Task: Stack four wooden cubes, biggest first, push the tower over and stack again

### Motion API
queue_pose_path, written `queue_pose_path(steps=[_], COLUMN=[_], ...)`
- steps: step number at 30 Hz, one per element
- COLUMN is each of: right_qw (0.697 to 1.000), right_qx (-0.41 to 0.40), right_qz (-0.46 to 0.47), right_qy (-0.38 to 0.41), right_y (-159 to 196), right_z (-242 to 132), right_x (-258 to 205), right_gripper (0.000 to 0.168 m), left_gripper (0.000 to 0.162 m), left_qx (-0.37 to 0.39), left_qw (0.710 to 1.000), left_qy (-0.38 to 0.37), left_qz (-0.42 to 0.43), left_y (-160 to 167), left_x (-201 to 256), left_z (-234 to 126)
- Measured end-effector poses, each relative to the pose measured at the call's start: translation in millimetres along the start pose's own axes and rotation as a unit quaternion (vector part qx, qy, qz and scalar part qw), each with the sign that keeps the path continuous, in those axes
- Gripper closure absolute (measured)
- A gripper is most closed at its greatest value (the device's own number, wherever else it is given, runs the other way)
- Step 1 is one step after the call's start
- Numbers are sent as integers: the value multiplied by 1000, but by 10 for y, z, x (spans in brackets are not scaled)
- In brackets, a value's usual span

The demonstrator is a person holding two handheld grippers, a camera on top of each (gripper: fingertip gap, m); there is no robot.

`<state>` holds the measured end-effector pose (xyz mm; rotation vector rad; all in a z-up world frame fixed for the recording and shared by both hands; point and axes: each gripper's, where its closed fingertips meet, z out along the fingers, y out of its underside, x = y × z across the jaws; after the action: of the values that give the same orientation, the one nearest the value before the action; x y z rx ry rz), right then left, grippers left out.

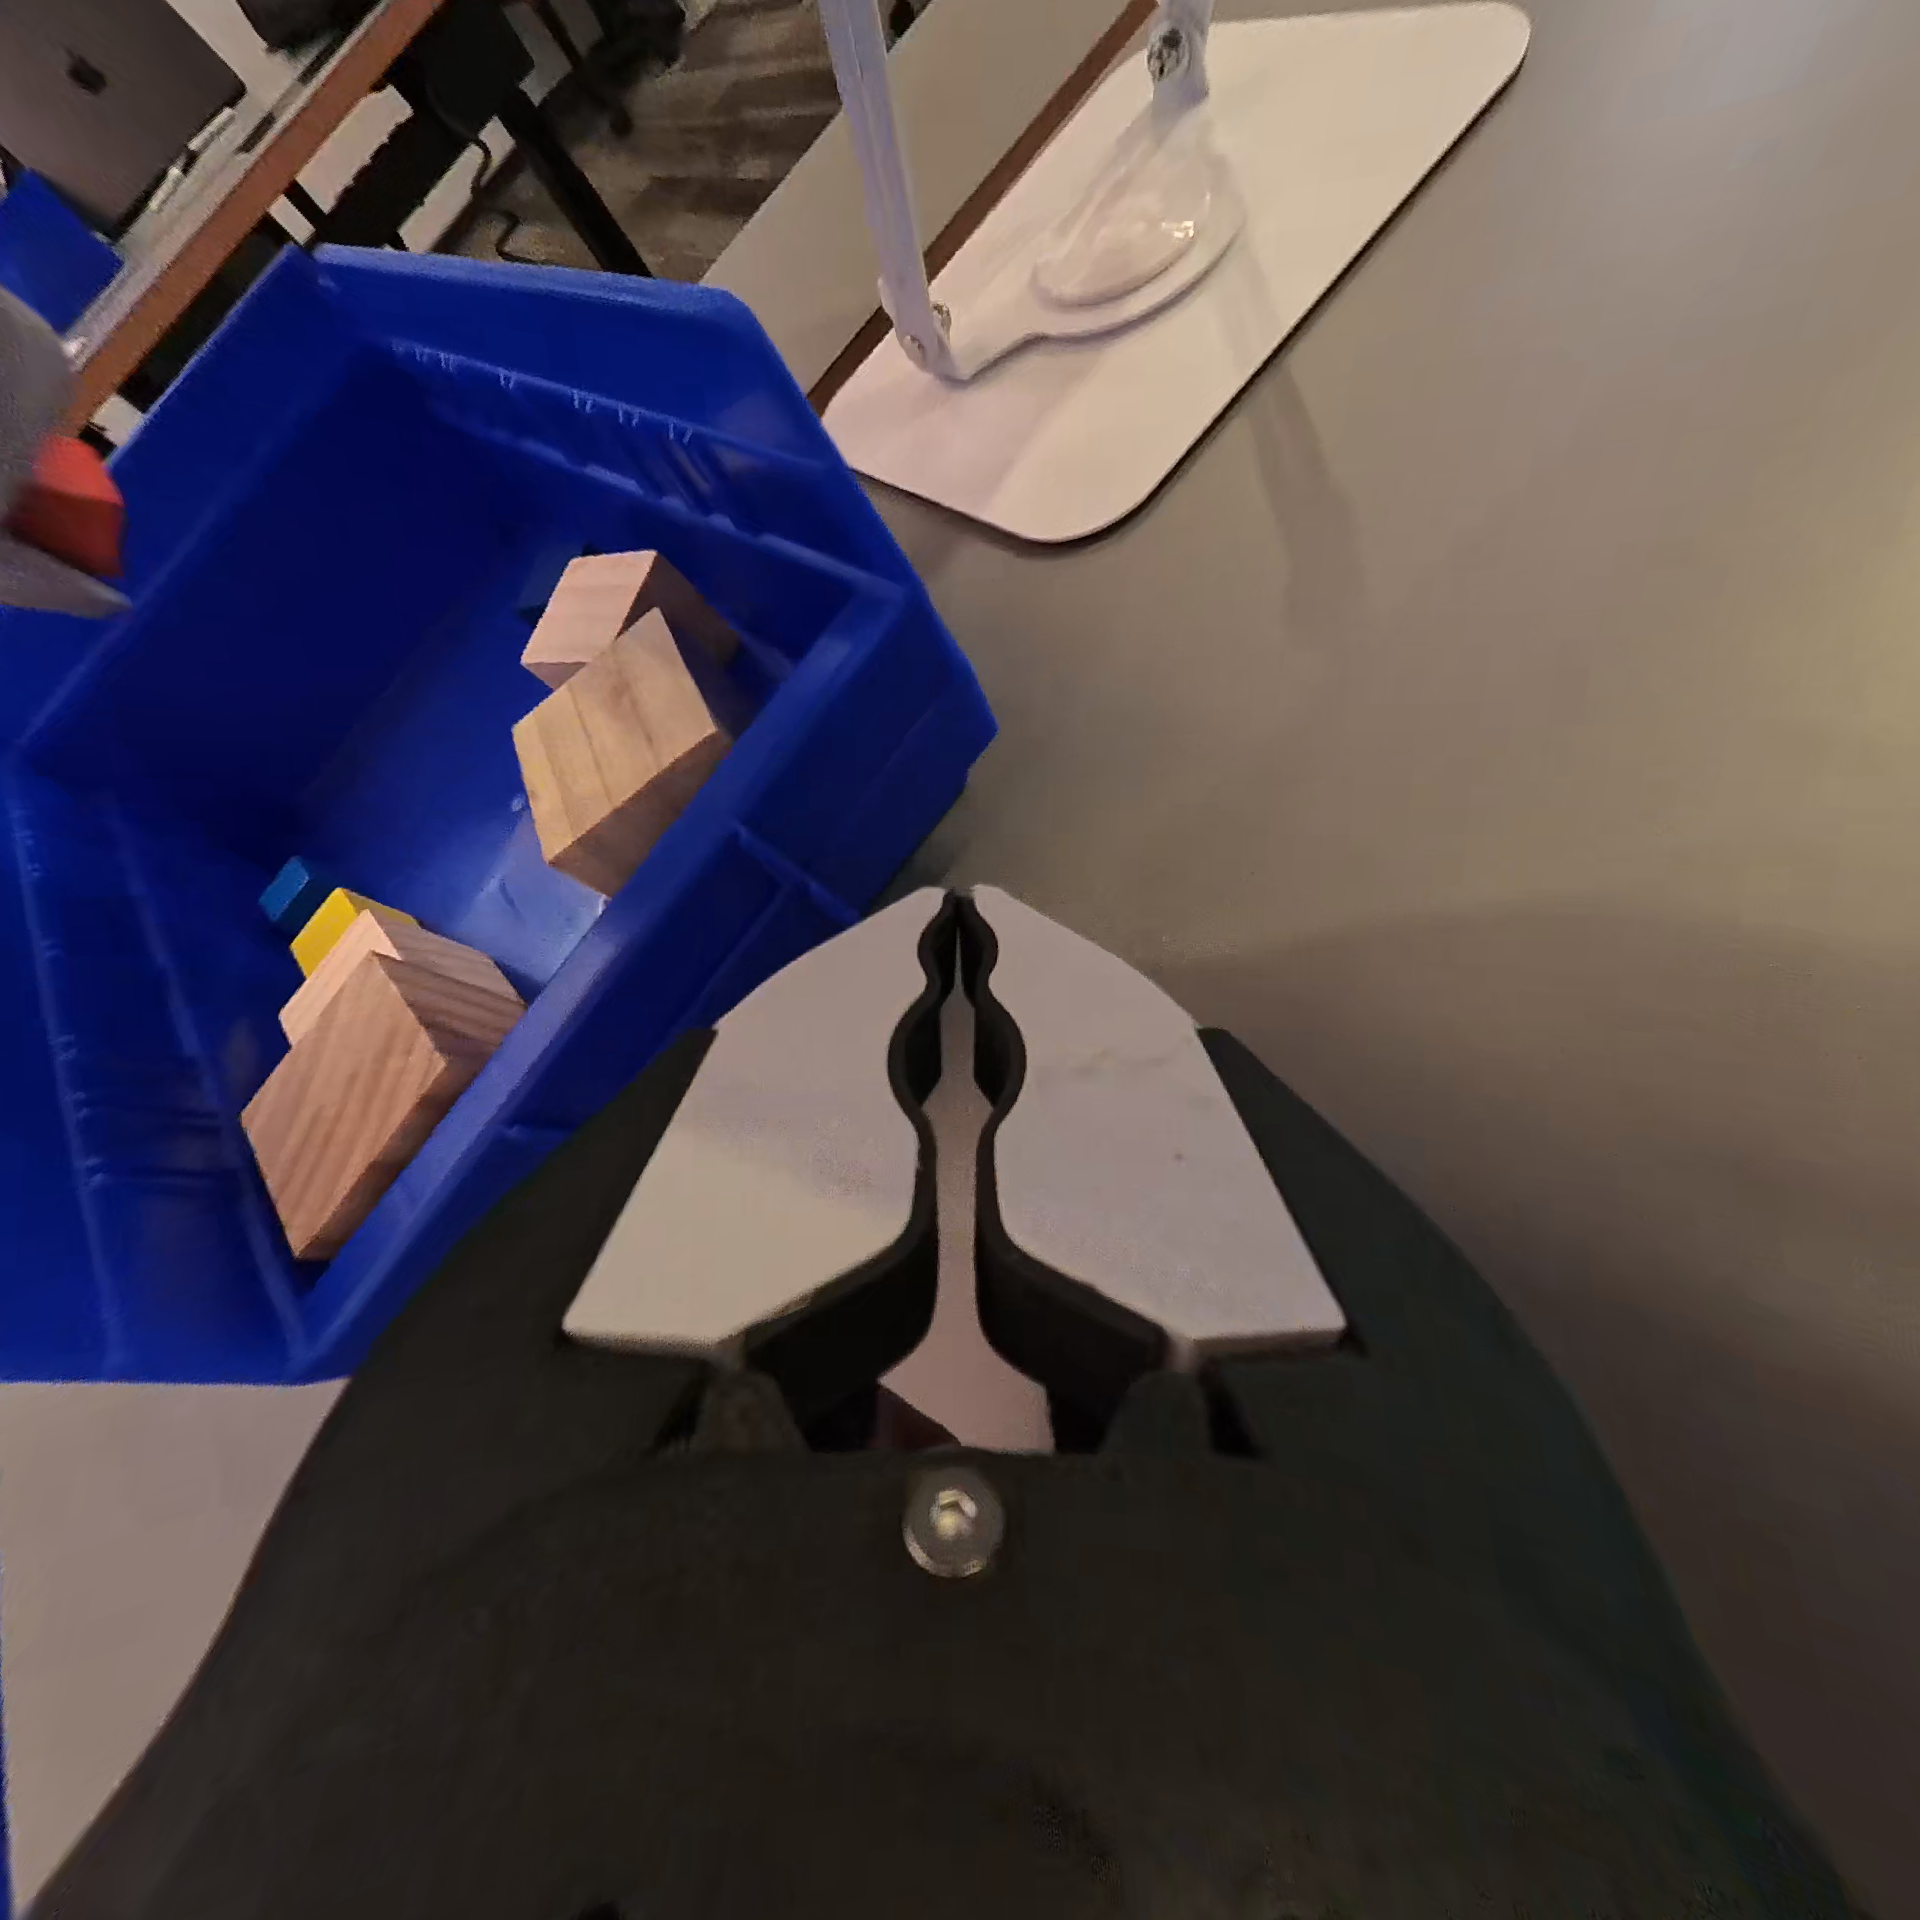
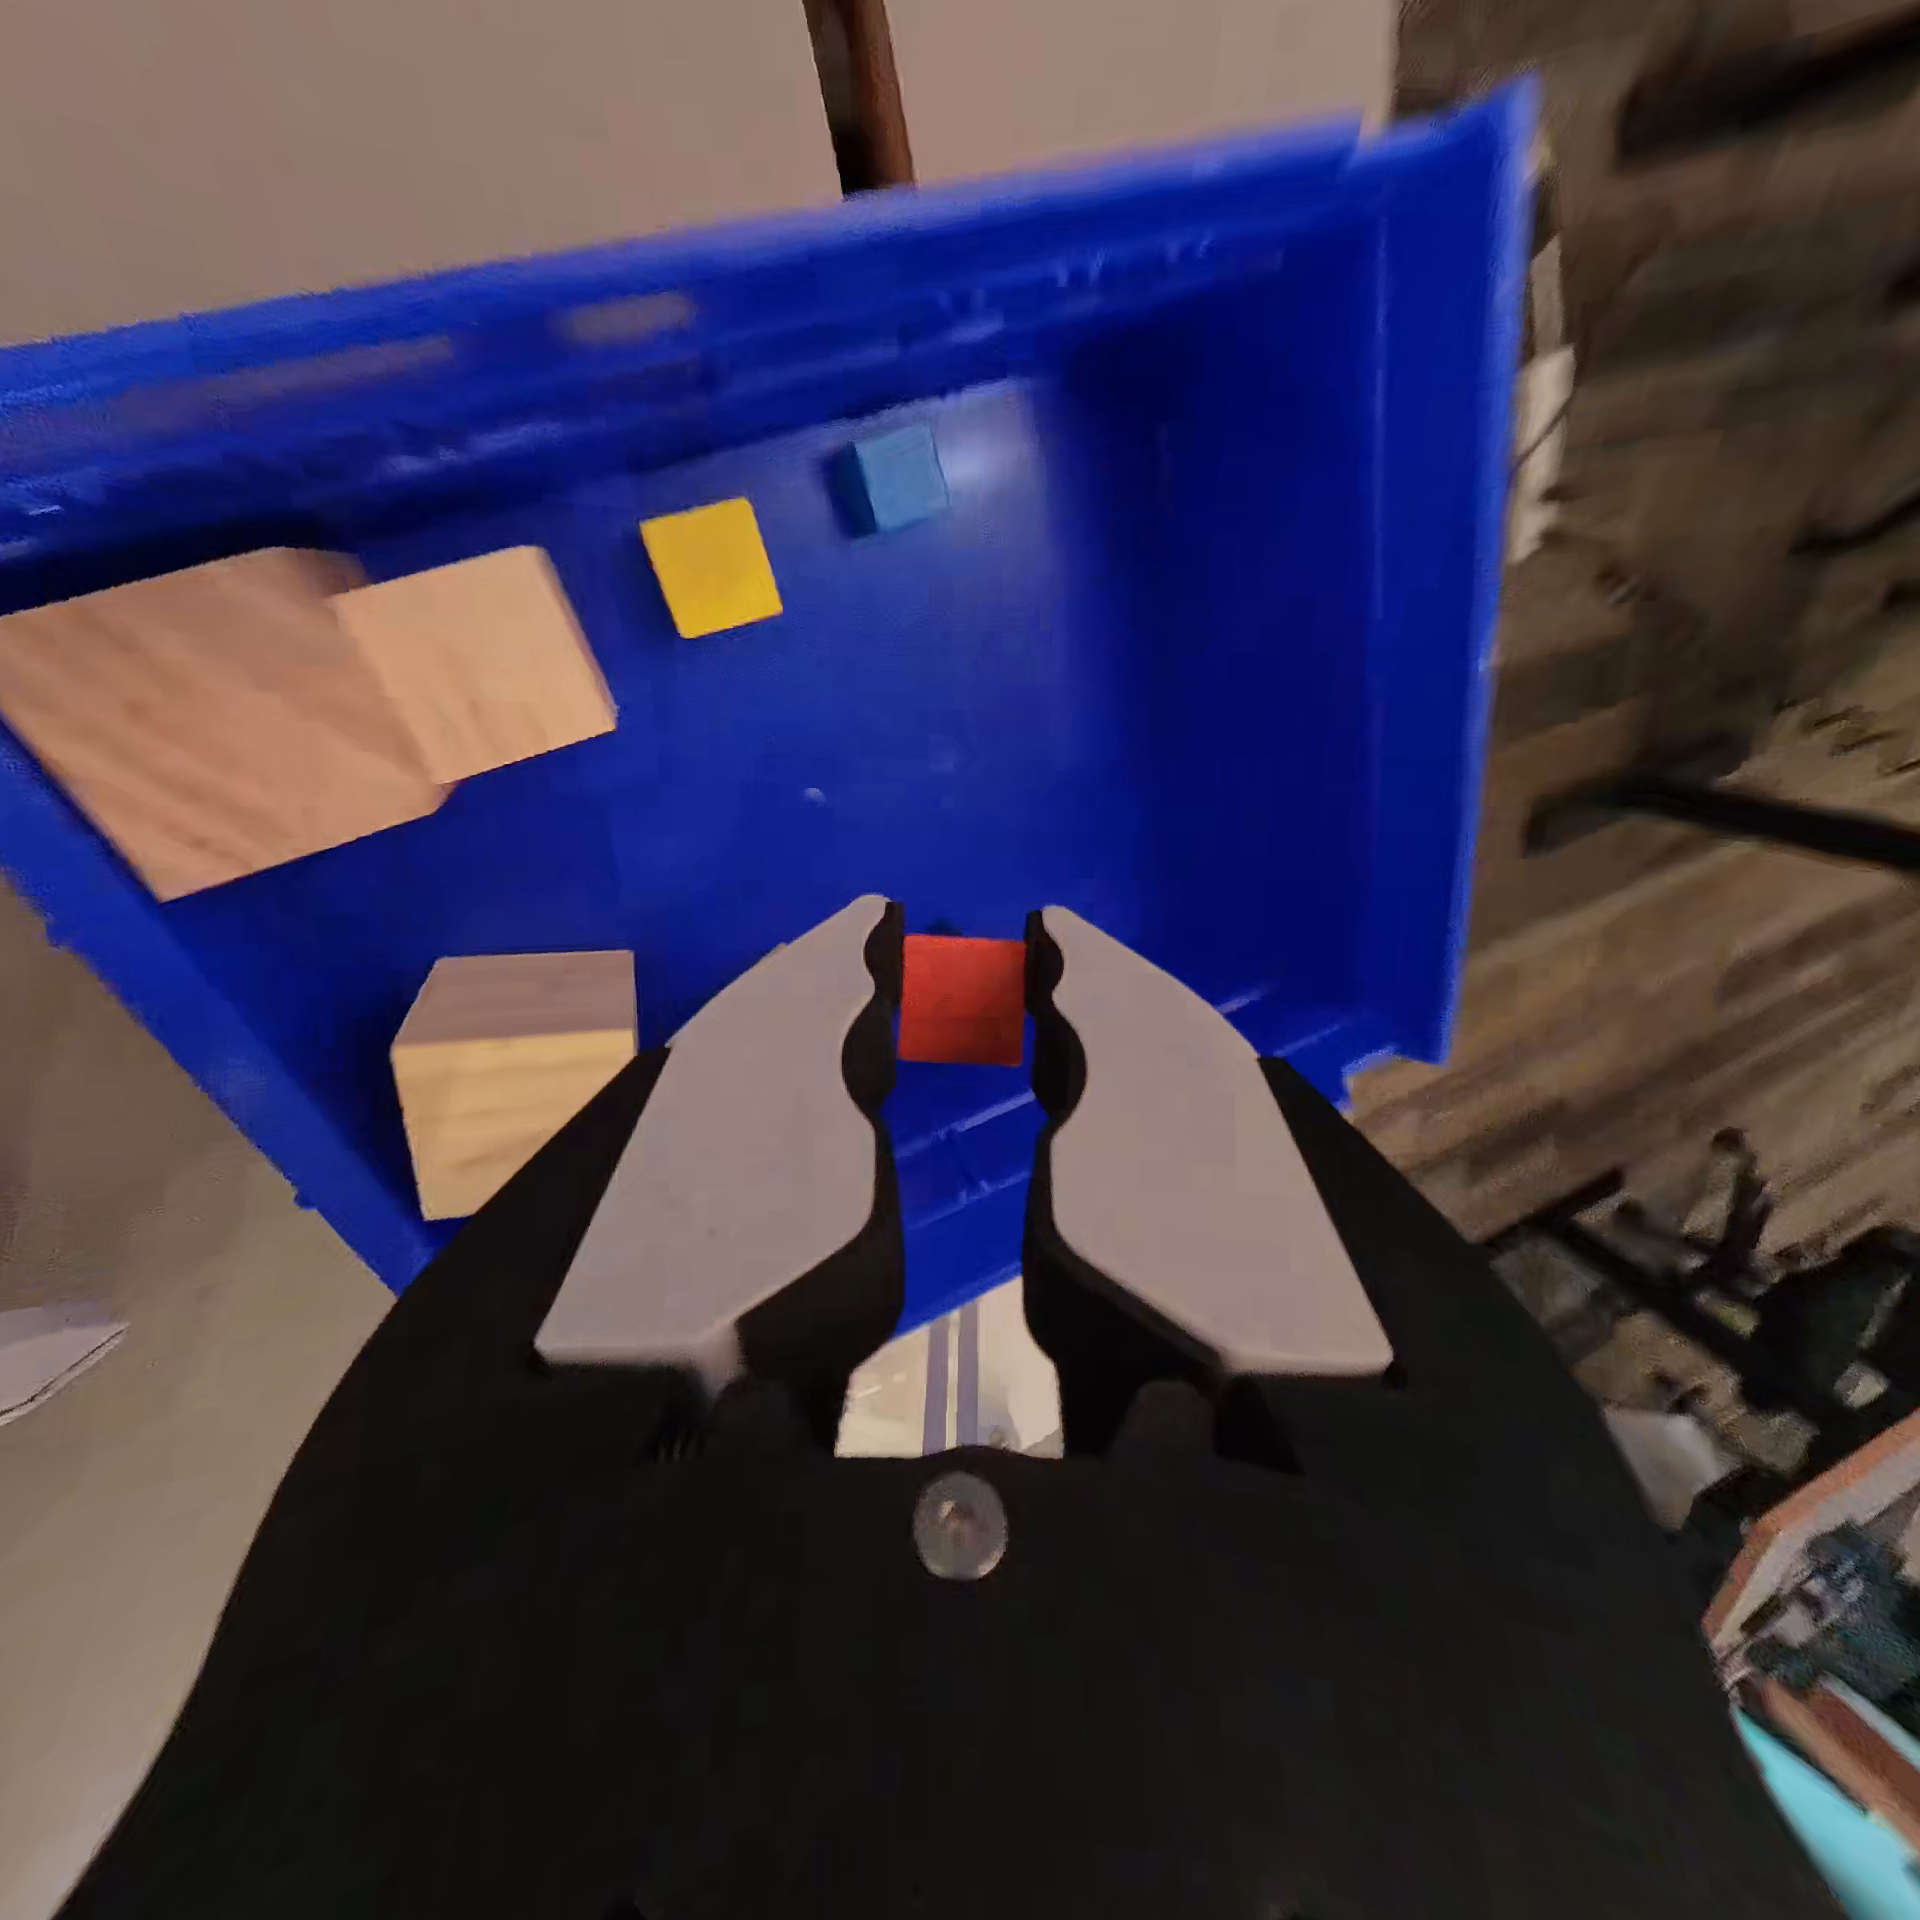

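Note:
My left gripper (image 1: pixel 958 914) is shut with nothing between its pads, over the grey table just right of the blue bin (image 1: pixel 810 436). My right gripper (image 2: pixel 958 925) is shut on a small red cube (image 2: pixel 961 997) and holds it above the blue bin (image 2: pixel 1247 623); that cube also shows in the left wrist view (image 1: pixel 68 514) at the far left. In the bin lie several plain wooden cubes (image 1: pixel 623 748) (image 1: pixel 353 1091) (image 2: pixel 208 717) (image 2: pixel 520 1070), a small yellow cube (image 2: pixel 712 566) (image 1: pixel 327 928) and a small blue cube (image 2: pixel 894 480) (image 1: pixel 286 888).
A white stand with a flat base plate (image 1: pixel 1299 312) sits on the grey table (image 1: pixel 1455 935) behind my left gripper. Beyond the table are desks, a laptop (image 1: pixel 104 94) and a patterned floor (image 2: pixel 1714 727). Across from one pair of fingers to the other is roughly 25 cm. The flat base plate (image 1: pixel 1299 312) sits 25 cm or so from the ends of my left fingers.

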<state>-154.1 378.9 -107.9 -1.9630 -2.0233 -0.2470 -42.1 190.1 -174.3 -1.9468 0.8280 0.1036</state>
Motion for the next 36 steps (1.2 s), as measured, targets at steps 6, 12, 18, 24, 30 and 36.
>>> queue_pose_path(steps=[6, 12, 18, 24, 30, 36], right_qw=[993, 984, 991, 997, 968, 938], right_qx=[-118, -177, -129, 56, 243, 314], right_qz=[-7, -10, -25, -51, -60, -59], right_qy=[-1, 2, 14, 8, -36, -134], right_y=[240, 425, 297, 297, 1088, 2120], right_z=[525, 682, 432, -457, -1212, -1036], right_x=[256, 279, 145, -431, -1154, -1974], right_gripper=[145, 136, 127, 138, 147, 152], left_gripper=[162, 162, 161, 138, 126, 114], left_qx=[16, 19, 15, 40, 3, -133], left_qw=[1000, 1000, 1000, 997, 995, 976], left_qy=[4, 12, 12, -62, -103, -19], left_qz=[10, 6, 1, -5, 15, 171], left_y=[-78, -89, -50, -133, -192, -41], left_x=[41, 65, 58, -353, -1064, -1362], left_z=[-65, -76, -49, -284, -610, -314])
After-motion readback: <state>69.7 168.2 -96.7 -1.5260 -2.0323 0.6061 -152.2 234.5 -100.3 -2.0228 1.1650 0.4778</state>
